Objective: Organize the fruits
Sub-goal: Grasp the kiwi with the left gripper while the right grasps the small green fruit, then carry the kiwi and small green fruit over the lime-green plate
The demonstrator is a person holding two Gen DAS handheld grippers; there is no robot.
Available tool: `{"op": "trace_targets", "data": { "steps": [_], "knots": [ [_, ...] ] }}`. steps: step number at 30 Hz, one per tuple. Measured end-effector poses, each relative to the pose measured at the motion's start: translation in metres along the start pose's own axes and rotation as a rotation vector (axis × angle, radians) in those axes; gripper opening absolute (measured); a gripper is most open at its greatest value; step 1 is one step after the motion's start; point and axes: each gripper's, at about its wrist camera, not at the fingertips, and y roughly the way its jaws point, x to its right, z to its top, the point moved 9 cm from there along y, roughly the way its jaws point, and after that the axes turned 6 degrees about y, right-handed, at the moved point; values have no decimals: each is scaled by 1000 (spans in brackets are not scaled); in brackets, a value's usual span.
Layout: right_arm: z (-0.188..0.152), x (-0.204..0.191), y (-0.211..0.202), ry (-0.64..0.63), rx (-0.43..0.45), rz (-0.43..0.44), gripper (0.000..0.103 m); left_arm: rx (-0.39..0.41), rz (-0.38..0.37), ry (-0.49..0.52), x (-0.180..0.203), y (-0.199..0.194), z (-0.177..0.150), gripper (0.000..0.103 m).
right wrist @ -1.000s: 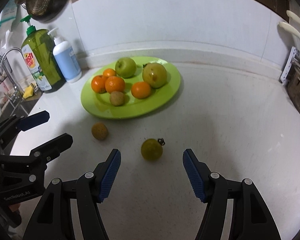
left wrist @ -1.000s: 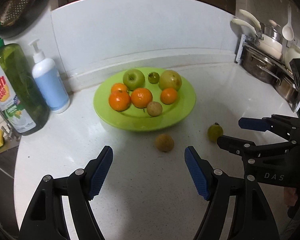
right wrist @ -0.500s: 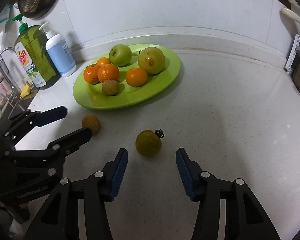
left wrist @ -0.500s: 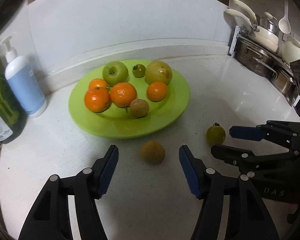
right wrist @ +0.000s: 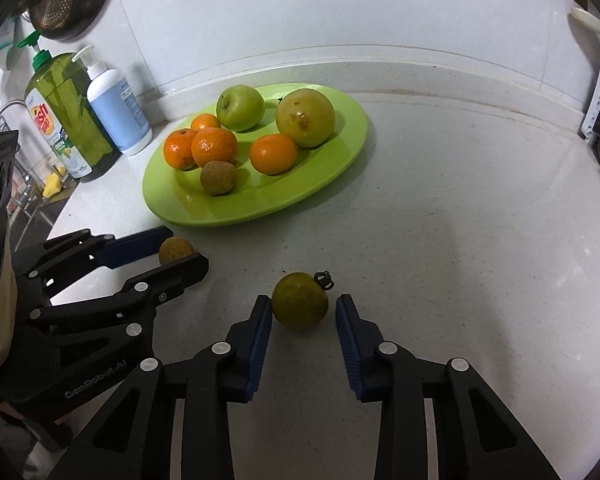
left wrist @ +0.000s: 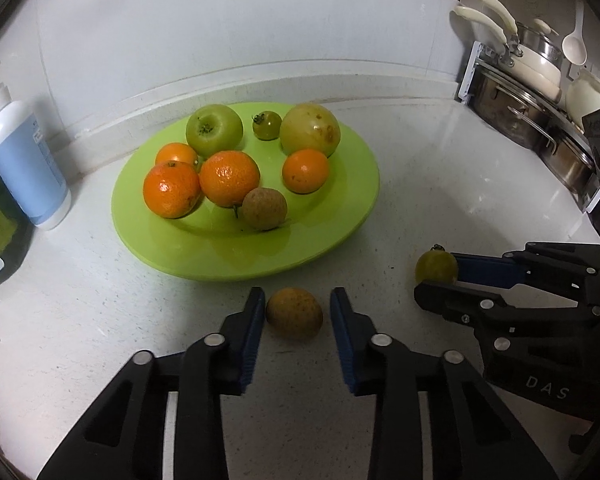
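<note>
A lime green plate [left wrist: 340, 236] [right wrist: 340, 168] holds several oranges, green apples and a small brown fruit. A loose brown fruit [left wrist: 294, 312] [right wrist: 175, 250] lies on the white counter in front of the plate, between the open fingers of my left gripper [left wrist: 296, 312]; the left pad touches it, the right pad stands a little off. A small green tomato [right wrist: 300, 300] [left wrist: 436, 267] lies to the right, between the open fingers of my right gripper [right wrist: 303, 314], the left pad against it.
A blue-white pump bottle [left wrist: 24, 160] and a green dish soap bottle [right wrist: 66, 120] stand left of the plate by the sink. A rack of pots [left wrist: 540, 120] is at the right. The wall runs behind the plate.
Both grippers have moved forward and down and have narrowed. The brown fruit now sits between the left fingers and the green tomato between the right fingers.
</note>
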Motion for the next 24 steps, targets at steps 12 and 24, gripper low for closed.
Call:
{"op": "trace_targets", "data": {
  "steps": [12, 24],
  "knots": [
    [1, -1, 0, -5, -1, -3, 30, 2, -4, -16, -1, -2, -3, 29],
    [3, -4, -13, -14, 25, 4, 30, 33, 9, -25, -1, -23, -2, 29]
  ]
}}
